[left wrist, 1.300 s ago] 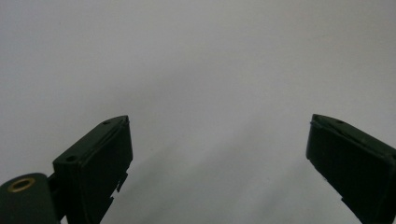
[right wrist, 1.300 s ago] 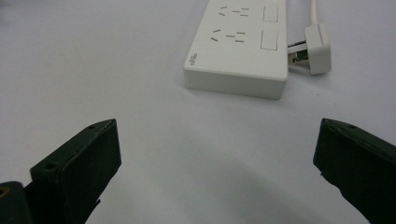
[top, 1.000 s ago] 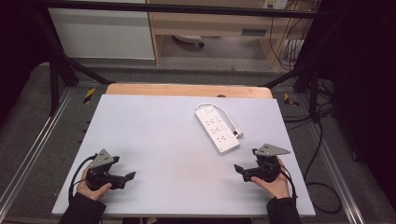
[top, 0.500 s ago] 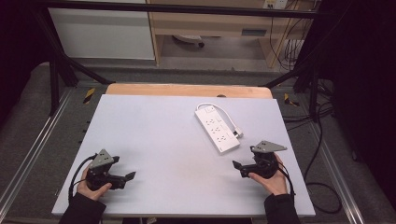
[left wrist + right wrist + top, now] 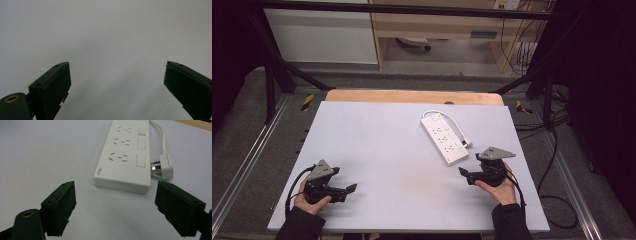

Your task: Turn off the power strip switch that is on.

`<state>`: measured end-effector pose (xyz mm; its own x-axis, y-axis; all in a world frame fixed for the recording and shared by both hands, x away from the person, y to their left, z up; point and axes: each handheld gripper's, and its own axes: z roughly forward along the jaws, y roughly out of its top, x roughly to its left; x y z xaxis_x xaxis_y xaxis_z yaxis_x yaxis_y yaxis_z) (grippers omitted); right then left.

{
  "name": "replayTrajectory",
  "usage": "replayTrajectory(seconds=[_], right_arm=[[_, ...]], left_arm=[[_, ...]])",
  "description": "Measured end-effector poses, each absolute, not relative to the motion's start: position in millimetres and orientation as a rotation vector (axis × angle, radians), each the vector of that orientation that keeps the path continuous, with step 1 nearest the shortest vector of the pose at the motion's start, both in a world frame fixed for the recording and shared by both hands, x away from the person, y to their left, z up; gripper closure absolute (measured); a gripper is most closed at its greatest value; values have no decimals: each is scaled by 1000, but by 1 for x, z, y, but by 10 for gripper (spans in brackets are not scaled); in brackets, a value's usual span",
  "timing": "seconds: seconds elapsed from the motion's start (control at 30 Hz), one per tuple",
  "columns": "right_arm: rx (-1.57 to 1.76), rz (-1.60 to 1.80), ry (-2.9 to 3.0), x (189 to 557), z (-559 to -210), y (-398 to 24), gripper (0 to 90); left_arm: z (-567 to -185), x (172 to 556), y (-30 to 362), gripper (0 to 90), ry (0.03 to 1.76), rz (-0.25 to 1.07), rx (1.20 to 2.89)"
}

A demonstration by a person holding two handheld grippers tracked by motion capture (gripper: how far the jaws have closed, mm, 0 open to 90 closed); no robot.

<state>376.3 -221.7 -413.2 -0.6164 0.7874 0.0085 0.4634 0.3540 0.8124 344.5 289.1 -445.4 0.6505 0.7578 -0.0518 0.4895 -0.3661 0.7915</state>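
Near the right edge of the bench (image 5: 377,145), the power strip (image 5: 444,138) lies untouched; right tongs (image 5: 464,173), wide but closing, sit just short, left tongs (image 5: 352,188) idle wide: grasping remains.

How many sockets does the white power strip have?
3, in a row along the power strip: one nearest the right gripper, one mid-strip, one at the cable end. Each has a switch beside it.
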Motion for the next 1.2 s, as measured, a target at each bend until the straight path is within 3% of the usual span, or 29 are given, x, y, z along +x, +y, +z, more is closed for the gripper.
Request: replayTrajectory(seconds=[0.6,1.2], right_arm=[[1109,1165,2214,389,-409,-211,337],[1155,1209,2170,407,-405,-212,571]], left_arm=[[-445,344,290,71,970,417,2038],[-445,344,291,72,972,421,2035]])
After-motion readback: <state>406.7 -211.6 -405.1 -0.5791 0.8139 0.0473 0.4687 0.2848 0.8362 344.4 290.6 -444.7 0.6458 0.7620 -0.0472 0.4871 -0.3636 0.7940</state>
